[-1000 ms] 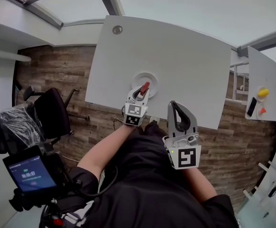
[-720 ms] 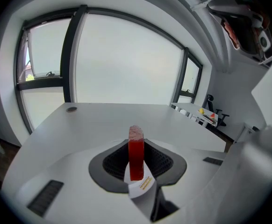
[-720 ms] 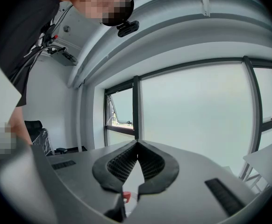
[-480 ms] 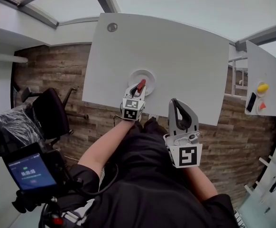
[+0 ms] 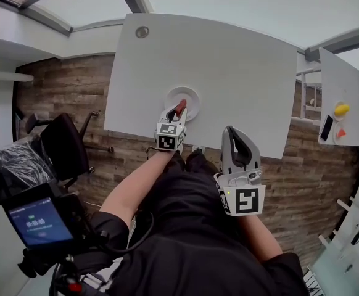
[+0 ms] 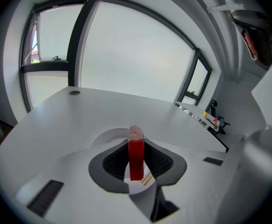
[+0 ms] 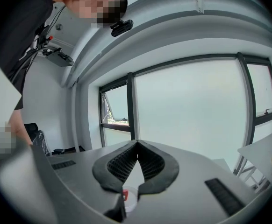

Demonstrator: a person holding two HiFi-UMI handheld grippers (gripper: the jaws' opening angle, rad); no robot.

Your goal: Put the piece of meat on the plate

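Note:
A red piece of meat (image 5: 180, 108) stands upright between the jaws of my left gripper (image 5: 178, 111), which is shut on it. It hangs just above the small white plate (image 5: 190, 97) near the front edge of the white table (image 5: 241, 60). In the left gripper view the meat (image 6: 136, 156) fills the gap of the gripper (image 6: 136, 161), and the plate's rim (image 6: 107, 136) shows behind it. My right gripper (image 5: 230, 131) is shut and empty, held off the table's front edge to the right of the plate. In the right gripper view its tips meet (image 7: 136, 144).
A round cable hole (image 5: 142, 32) sits at the table's far left corner. A second white table (image 5: 343, 97) at the right carries a yellow object (image 5: 342, 110), an orange one and a phone. A black office chair (image 5: 62, 143) stands on the wooden floor at the left.
My left gripper has sunk with the meat toward the plate and rolled a little. The right gripper has kept its place.

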